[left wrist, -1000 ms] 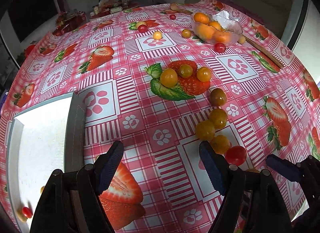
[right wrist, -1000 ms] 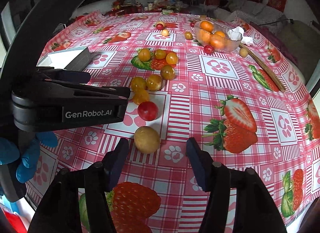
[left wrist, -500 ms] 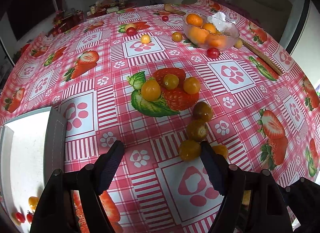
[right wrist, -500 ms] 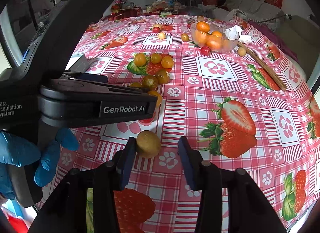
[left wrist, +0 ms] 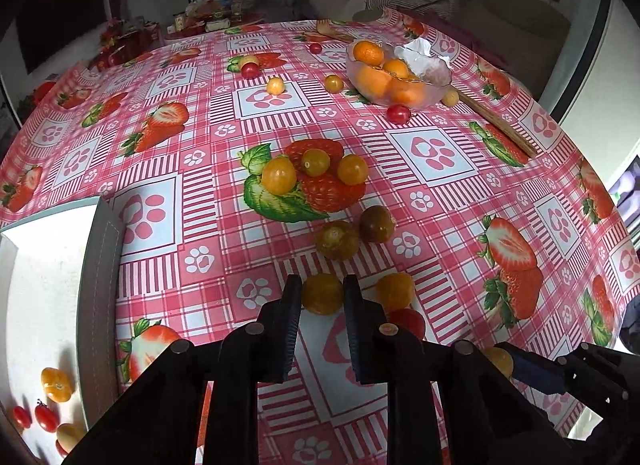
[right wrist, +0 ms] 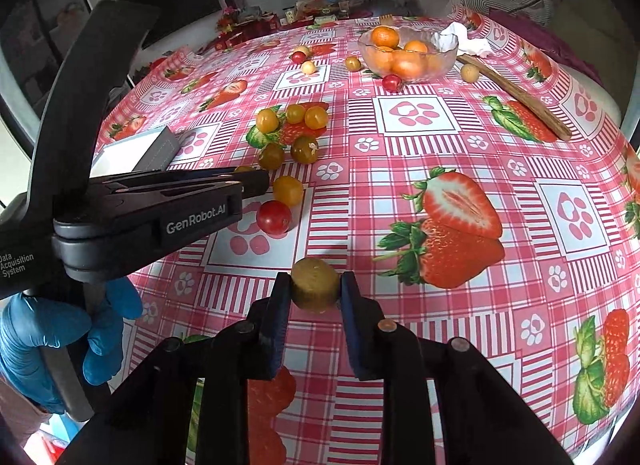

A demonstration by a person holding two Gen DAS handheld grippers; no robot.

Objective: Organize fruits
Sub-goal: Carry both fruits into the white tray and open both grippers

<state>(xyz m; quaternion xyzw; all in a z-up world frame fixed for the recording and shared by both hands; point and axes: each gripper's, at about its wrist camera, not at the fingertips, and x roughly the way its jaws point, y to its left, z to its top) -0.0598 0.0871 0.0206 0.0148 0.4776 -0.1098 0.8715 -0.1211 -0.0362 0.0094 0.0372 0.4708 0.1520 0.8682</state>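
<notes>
Left wrist view: left gripper (left wrist: 322,297) has its jaws narrowed onto a small round yellow-orange tomato (left wrist: 322,293); both pads touch its sides, jaws having just been closing. The fruit sits on the pink checked strawberry-print tablecloth (left wrist: 420,153). Just right of it lie an orange round tomato (left wrist: 395,289) and, partly behind the right finger, a red cherry tomato (left wrist: 410,321). At far left, a white tray with a grey rim (left wrist: 100,265) holds one orange fruit and several small red tomatoes in its near corner.

Right wrist view: right gripper (right wrist: 315,291) is clamped on an olive-yellow round fruit (right wrist: 315,283), pads pressing on both sides; jaws have just been closing. Whether the fruit is clear of the cloth, I cannot tell. To the left, a blue-gloved hand (right wrist: 52,341) carries the left gripper, seen from the side with its fingers close together.

Mid-table: two dark greenish-brown round tomatoes (left wrist: 376,223) lie side by side. Beyond them, three yellow-orange tomatoes (left wrist: 316,169) cluster on a printed strawberry.

Far side: a clear glass bowl of oranges (left wrist: 400,73) with white crumpled paper at its rim; a red tomato (left wrist: 398,113) touches or nearly touches its near edge. A long wooden stick (left wrist: 496,121) runs along the right of the bowl. More small fruits lie scattered left of the bowl.
</notes>
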